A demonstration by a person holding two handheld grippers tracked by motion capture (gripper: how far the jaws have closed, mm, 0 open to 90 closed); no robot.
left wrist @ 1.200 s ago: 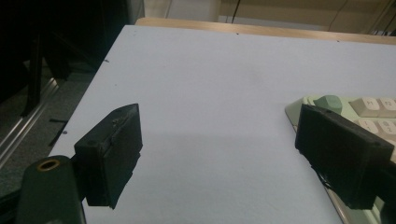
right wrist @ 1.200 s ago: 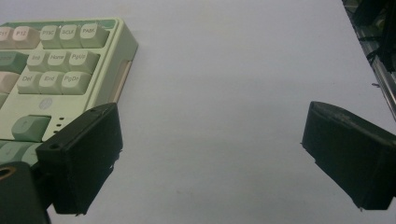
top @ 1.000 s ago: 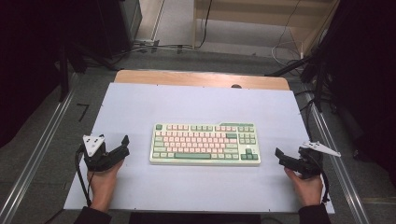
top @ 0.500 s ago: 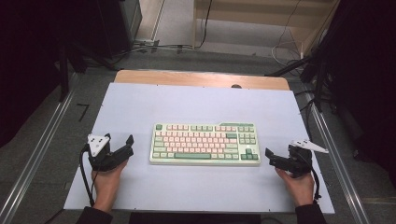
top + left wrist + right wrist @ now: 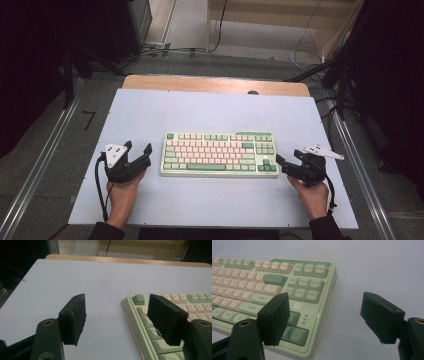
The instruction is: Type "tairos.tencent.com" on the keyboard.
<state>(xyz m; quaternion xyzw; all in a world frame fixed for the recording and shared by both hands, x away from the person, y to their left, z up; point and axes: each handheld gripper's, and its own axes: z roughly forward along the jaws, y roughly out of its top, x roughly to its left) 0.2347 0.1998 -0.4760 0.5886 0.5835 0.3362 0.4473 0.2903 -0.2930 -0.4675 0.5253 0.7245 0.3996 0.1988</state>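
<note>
— Where do our tools stand? Our left tool (image 5: 136, 150) has its jaws wide with nothing between them, though they have just been closing a little; one jaw stands over the keyboard's (image 5: 220, 153) left edge in the left gripper view.

— Our right tool (image 5: 288, 163) matches: jaws well apart, just been closing slightly, empty, straddling the right end.

— So the keyboard lies between us on the white desk (image 5: 210, 112), long axis running left to right, each end just beside one tool. We judge both hands equally near.

— Any writing? In the right gripper view we read "Shift" and "Enter" faintly; the small round logo (image 5: 297, 305) is too blurred to name.
</note>
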